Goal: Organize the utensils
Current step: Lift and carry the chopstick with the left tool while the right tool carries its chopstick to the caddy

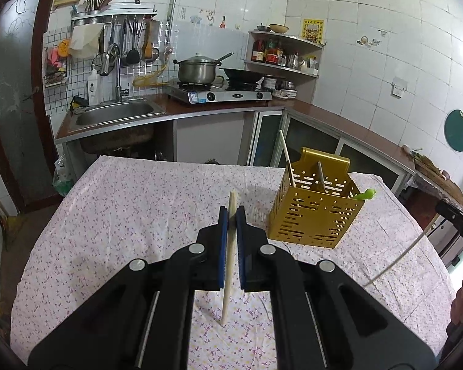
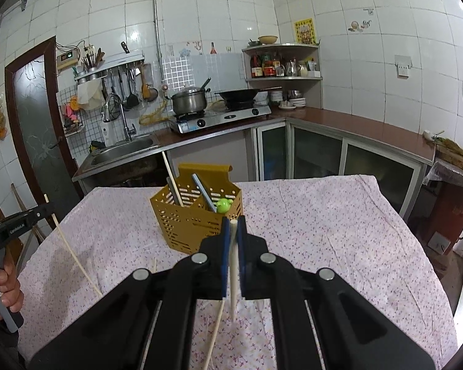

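Table under a pink floral cloth (image 1: 123,203): work surface. Perforated gold metal utensil caddy (image 1: 316,212): upright on it, already holding one pale chopstick and grey-handled utensils, probably the destination. Left gripper (image 1: 231,215): clamped on a pale wooden chopstick (image 1: 228,277), gripped near its top, tip hanging down for insertion. Right gripper (image 2: 234,226): clamped on a white chopstick (image 2: 233,280), likewise.

Gold perforated utensil holder (image 1: 314,212), pale wood chopstick (image 1: 229,265), white chopstick (image 2: 233,274), green-topped utensil (image 2: 223,206), white tablecloth (image 1: 132,203) with small purple floral print, black grippers, blue pads (image 1: 223,246).
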Tool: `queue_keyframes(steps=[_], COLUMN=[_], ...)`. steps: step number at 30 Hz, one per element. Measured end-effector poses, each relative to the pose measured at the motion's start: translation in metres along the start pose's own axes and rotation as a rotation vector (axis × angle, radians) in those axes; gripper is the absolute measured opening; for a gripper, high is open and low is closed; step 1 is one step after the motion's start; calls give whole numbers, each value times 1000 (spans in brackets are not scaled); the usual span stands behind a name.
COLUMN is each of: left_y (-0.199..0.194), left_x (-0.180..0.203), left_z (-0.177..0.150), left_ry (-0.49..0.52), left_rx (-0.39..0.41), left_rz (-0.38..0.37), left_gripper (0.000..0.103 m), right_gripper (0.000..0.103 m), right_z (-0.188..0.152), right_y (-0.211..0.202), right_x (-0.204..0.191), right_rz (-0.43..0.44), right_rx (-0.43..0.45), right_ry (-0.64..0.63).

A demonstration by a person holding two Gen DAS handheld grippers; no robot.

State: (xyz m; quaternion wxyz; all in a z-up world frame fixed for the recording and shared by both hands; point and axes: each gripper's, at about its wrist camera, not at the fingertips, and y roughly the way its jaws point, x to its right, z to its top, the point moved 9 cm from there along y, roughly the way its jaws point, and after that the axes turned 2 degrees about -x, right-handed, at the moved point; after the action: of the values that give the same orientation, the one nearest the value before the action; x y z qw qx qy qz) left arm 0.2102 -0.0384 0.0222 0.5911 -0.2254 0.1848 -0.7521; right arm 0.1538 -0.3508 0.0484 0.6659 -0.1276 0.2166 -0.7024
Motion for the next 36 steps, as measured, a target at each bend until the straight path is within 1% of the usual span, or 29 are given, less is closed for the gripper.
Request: queue_keyframes(steps=[17, 28, 36], left_y=[-13, -20, -22], left_x=[9, 19, 22], left_z=[23, 43, 55], left_ry=[21, 44, 41], left_rx=[50, 83, 99], left_rz=[-16, -29, -56], left_gripper=[4, 4, 4], right_gripper=[5, 5, 5], right_z=[25, 50, 64], right_y=[-10, -20, -25], right_x=[-5, -7, -13], right_rz=[-12, -20, -14], right_rx=[41, 89, 112], right_ry=[-23, -46, -69])
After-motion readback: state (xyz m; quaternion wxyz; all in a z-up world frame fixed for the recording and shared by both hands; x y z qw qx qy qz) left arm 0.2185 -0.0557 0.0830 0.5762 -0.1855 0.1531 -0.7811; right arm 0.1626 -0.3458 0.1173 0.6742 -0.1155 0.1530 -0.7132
